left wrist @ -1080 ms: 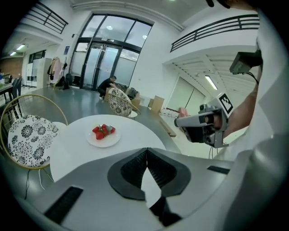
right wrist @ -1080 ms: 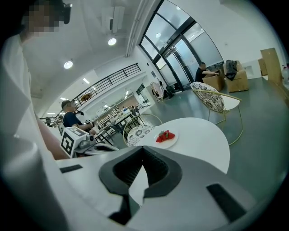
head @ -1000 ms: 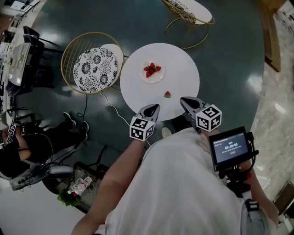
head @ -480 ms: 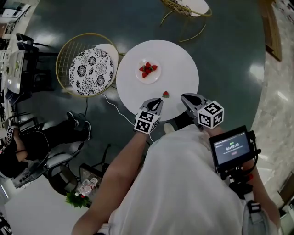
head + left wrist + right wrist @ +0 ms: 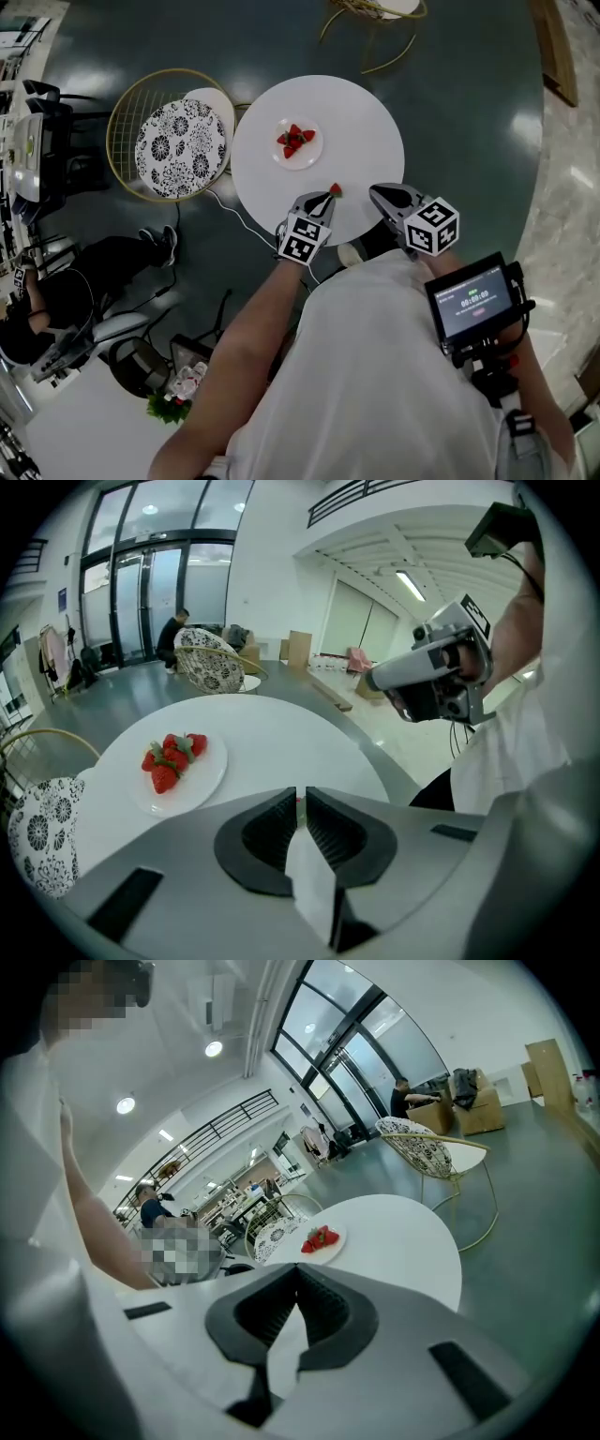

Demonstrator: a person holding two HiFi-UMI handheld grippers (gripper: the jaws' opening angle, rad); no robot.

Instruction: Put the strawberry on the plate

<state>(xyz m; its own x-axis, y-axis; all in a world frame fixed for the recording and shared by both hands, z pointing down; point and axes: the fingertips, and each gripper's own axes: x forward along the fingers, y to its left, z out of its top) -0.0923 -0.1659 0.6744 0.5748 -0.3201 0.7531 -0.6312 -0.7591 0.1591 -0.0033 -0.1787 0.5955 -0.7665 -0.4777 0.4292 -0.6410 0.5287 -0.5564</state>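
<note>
A white plate [image 5: 298,146] with several strawberries stands near the middle of the round white table [image 5: 361,131]. One loose strawberry [image 5: 335,189] lies nearer the table's front edge. My left gripper [image 5: 324,199] is shut and empty, its tips just short of that berry. In the left gripper view the left gripper [image 5: 301,794] hides nearly all of the berry, and the plate [image 5: 201,782] lies ahead to the left. My right gripper [image 5: 376,193] hovers over the front right rim, shut and empty. The right gripper [image 5: 296,1271] faces the plate [image 5: 323,1247] across the table.
A gold wire chair with a patterned cushion [image 5: 178,145] stands left of the table, another chair [image 5: 375,9] behind it. A small monitor [image 5: 473,300] is mounted at my right. A seated person [image 5: 56,300] and a floor cable [image 5: 239,225] are at the left.
My left gripper has moved forward over the table's front edge, up to the loose strawberry. The right gripper has stayed near the front right rim.
</note>
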